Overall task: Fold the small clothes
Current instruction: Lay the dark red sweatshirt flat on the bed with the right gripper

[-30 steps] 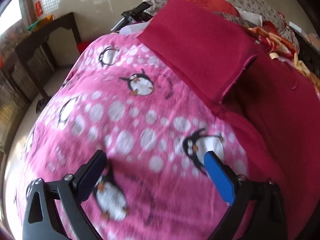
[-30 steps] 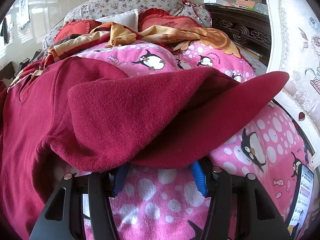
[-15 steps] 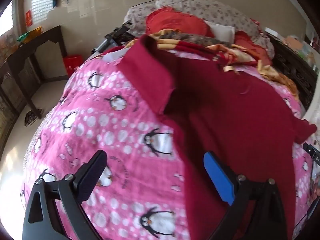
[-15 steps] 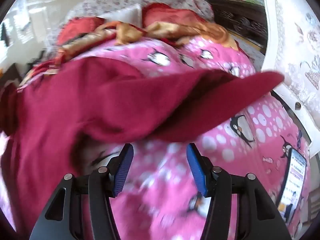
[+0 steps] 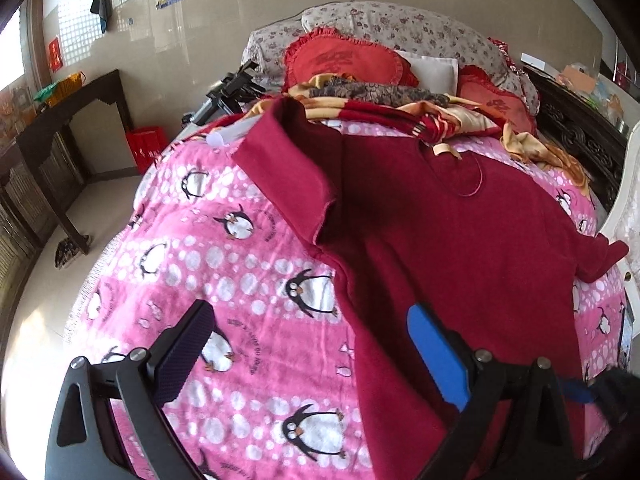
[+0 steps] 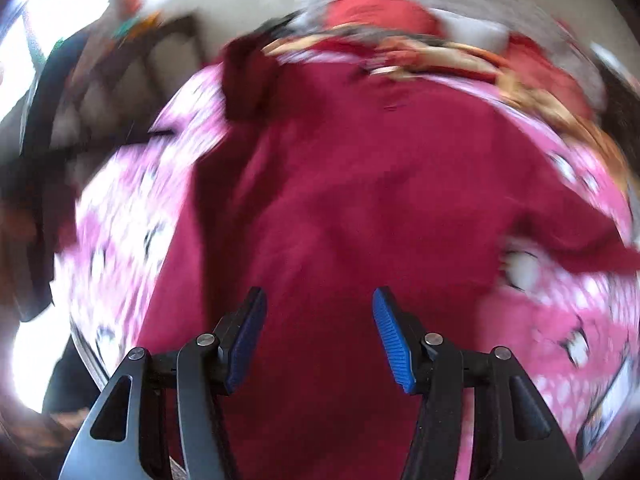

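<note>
A dark red long-sleeved top point(image 5: 448, 240) lies spread on a pink penguin blanket point(image 5: 224, 264). Its left sleeve point(image 5: 288, 168) is folded back across the shoulder. The right sleeve point(image 5: 604, 256) sticks out toward the bed's right edge. My left gripper point(image 5: 308, 344) hovers open over the top's lower left edge, holding nothing. The right wrist view is blurred by motion; there the top point(image 6: 360, 200) fills the middle and my right gripper point(image 6: 320, 332) hangs open above its lower part, empty.
Red cushions point(image 5: 348, 60), floral pillows point(image 5: 400, 28) and a crumpled yellow-red blanket point(image 5: 400, 108) are piled at the head of the bed. A dark wooden side table point(image 5: 60, 120) and a red bin point(image 5: 146, 148) stand left of the bed. A white carved footboard point(image 5: 624, 200) lies right.
Both grippers have pulled back and up, bringing the whole top into view. The right gripper let go of the red cloth it was pinching and swung left over the top's body.
</note>
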`<state>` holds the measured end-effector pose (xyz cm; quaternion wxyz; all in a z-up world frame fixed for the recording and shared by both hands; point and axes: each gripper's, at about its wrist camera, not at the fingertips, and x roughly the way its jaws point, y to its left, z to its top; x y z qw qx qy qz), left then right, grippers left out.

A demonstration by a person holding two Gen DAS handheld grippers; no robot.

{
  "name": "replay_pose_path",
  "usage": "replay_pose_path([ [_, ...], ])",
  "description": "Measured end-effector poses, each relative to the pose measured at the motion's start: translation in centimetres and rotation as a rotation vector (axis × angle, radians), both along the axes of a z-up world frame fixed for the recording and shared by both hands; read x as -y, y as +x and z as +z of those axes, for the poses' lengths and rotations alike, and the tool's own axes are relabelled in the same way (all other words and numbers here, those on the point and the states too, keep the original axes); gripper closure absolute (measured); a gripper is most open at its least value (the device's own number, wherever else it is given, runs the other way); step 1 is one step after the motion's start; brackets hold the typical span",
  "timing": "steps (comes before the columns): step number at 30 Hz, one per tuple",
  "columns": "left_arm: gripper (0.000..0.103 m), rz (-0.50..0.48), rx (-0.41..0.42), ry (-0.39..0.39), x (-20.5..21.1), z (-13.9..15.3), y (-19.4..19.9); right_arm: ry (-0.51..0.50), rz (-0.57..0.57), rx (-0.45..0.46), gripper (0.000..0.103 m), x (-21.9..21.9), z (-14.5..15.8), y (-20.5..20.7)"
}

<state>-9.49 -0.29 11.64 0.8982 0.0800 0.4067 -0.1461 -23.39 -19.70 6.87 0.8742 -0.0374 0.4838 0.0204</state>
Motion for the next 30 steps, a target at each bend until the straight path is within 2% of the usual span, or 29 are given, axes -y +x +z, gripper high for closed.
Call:
replay_pose_path([
  [2,0.003,0.008,0.004,0.003,-0.4,0.2,0.0,-0.126,0.052,-0.029,0.079,-2.9,-1.5,0.3],
  [3,0.003,0.015,0.001,0.001,-0.8,0.3,0.0,-0.114,0.077,-0.04,0.082,-3.5,-1.8,0.2],
  [4,0.003,0.019,-0.002,-0.002,-1.0,0.3,0.1,-0.071,0.113,-0.052,0.084,-4.5,-2.1,0.1],
  [8,0.003,0.03,-0.019,-0.016,-1.4,0.1,0.4,0.164,0.276,-0.064,0.085,-9.5,-2.1,-0.8],
  [10,0.003,0.024,-0.021,-0.008,-1.5,0.0,0.4,0.208,0.321,-0.058,0.085,-11.2,-1.7,-1.3],
  [12,0.003,0.02,-0.007,0.004,-1.6,0.0,0.1,0.166,0.329,-0.024,0.085,-11.5,-0.9,-2.0],
  [15,0.003,0.025,-0.002,0.011,-1.9,-0.1,0.2,0.031,0.202,0.044,0.085,-8.6,0.3,-2.5],
  [17,0.003,0.034,-0.014,-0.007,-2.1,-0.3,0.4,-0.084,0.1,0.039,0.085,-5.6,0.0,-2.5],
  [20,0.003,0.038,-0.028,-0.025,-2.0,-0.3,0.5,-0.189,0.046,-0.019,0.085,-3.3,-2.5,-1.6],
  [22,0.003,0.031,-0.026,-0.021,-1.8,-0.3,0.4,-0.145,0.076,-0.08,0.085,-3.3,-4.3,-1.7],
  [23,0.003,0.028,-0.024,-0.016,-1.7,-0.3,0.4,-0.084,0.114,-0.109,0.085,-4.2,-5.1,-2.1],
  [25,0.003,0.023,-0.02,-0.009,-1.5,-0.1,0.4,-0.027,0.171,-0.105,0.087,-6.4,-5.3,-3.0],
  [27,0.003,0.025,-0.021,-0.013,-1.5,0.0,0.4,-0.008,0.23,-0.058,0.088,-9.2,-4.7,-2.9],
  [28,0.003,0.026,-0.022,-0.015,-1.5,0.1,0.4,0.042,0.256,-0.041,0.088,-10.3,-4.4,-2.5],
  [30,0.003,0.026,-0.022,-0.017,-1.5,0.2,0.5,0.24,0.314,-0.02,0.088,-12.3,-3.3,-2.0],
])
